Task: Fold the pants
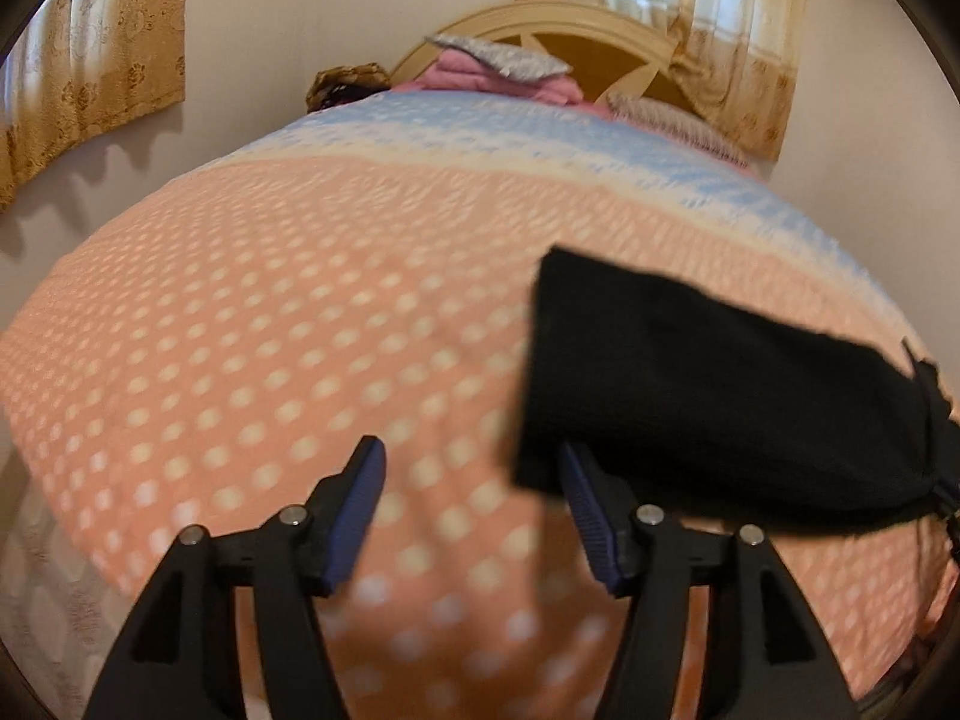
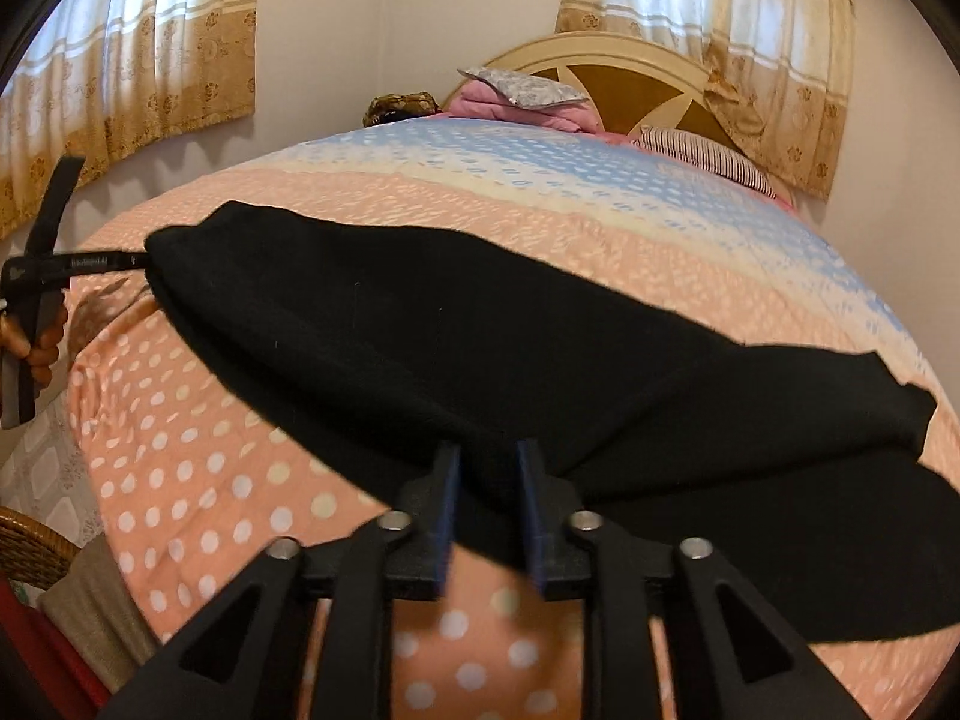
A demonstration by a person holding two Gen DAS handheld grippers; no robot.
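Okay, your left gripper [image 1: 471,468] has its jaws standing wide, nothing pinched; the black pants [image 1: 708,396] only overlap the inner finger's tip, and whether cloth touches that pad you can't tell. Your right gripper [image 2: 487,468] has its jaws narrow with a fold of the pants [image 2: 480,324] between the pads; whether they press on it isn't clear. The pants stretch across the near, pink-dotted part of the bedspread [image 2: 198,480], partly lifted. Pillows [image 2: 522,87] sit by the headboard [image 2: 606,54], well apart from the cloth.
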